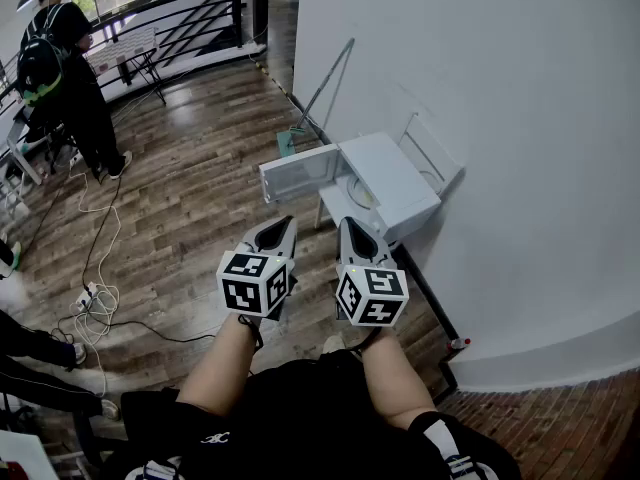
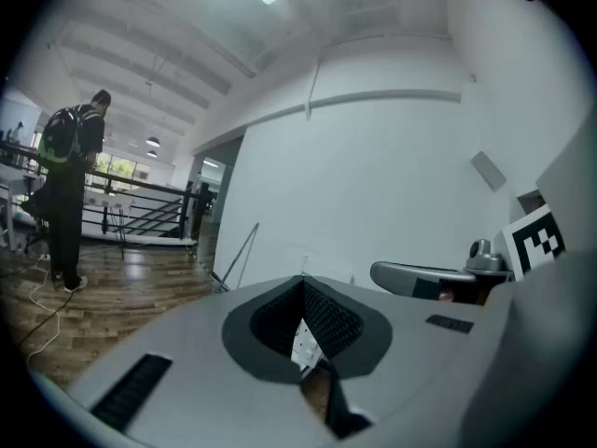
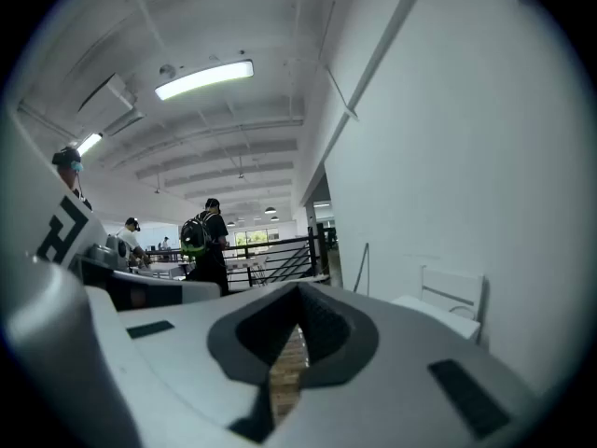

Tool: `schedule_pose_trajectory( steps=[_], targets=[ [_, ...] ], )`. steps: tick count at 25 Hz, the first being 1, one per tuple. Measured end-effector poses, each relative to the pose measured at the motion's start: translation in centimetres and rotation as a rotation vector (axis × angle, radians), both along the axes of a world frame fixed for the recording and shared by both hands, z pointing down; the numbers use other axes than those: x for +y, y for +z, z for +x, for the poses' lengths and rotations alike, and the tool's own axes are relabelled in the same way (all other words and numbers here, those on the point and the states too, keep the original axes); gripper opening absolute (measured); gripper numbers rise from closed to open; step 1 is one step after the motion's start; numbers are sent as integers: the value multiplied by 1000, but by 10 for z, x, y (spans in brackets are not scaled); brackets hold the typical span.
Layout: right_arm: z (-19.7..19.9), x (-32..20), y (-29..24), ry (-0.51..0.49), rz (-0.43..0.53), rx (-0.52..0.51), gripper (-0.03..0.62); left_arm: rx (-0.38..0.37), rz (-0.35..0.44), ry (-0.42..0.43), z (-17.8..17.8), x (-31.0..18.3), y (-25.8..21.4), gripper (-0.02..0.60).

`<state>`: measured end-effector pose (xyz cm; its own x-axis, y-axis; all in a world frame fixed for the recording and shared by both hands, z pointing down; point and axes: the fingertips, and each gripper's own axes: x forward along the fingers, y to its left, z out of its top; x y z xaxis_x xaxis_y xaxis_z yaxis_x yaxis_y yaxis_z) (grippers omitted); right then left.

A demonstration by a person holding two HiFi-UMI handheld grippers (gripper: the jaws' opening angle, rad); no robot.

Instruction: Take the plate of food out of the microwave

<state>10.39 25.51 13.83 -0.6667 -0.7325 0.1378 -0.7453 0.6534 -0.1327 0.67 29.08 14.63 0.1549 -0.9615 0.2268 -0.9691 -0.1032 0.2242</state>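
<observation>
A white microwave (image 1: pixel 392 176) stands against the wall with its door (image 1: pixel 300 172) swung open to the left. Inside the opening a pale plate (image 1: pixel 361 195) with something yellowish shows dimly. Both grippers are held close to the body, pointing at the microwave and well short of it. My left gripper (image 1: pixel 281 226) (image 2: pixel 302 285) is shut with nothing in it. My right gripper (image 1: pixel 351 227) (image 3: pixel 299 293) is also shut and empty. The two are side by side, a small gap apart. In the right gripper view the microwave's top (image 3: pixel 438 312) lies to the right.
A white wall (image 1: pixel 500 88) runs along the right. A long-handled tool (image 1: pixel 324 88) and a white frame (image 1: pixel 428 150) lean on it. A person with a backpack (image 1: pixel 62 68) stands far left by a railing (image 1: pixel 190 18). Cables (image 1: pixel 96 296) trail over the wood floor.
</observation>
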Motion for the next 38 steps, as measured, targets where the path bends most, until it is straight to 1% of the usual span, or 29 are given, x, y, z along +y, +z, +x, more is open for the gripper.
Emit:
schedule_pose_trajectory(
  steps=[3,7,10,18,24,27,33,35,38],
  targets=[
    [-5,8,-2,-5,6,8,12,-7,9,2,0,8,-3,-2],
    [-3,12,-11,6,4,-37,12,-3,9,21,5,13,-7,-2],
    [-4,13,-11,12,-3,-47,12,-5,9,27,4,15,-7,-2],
    [-20,23,-1,16,-22,-45,13,-1,9,32,-9,25,-3,-2],
    [-33,27,2,17,-14,-23,13,7,6,23,-22,30,-1,-2],
    [-39,26,7,10,-15,0,14,22,-2,17,-29,28,4,-2],
    [-52,7,19,-13,-39,4,13,38,-13,2,-40,10,16,-2],
    [-56,-7,23,-20,-41,-3,13,30,-22,0,-42,-4,20,-2],
    [-65,-42,25,-30,-44,-22,13,7,-33,-7,-47,-35,23,-2]
  ],
)
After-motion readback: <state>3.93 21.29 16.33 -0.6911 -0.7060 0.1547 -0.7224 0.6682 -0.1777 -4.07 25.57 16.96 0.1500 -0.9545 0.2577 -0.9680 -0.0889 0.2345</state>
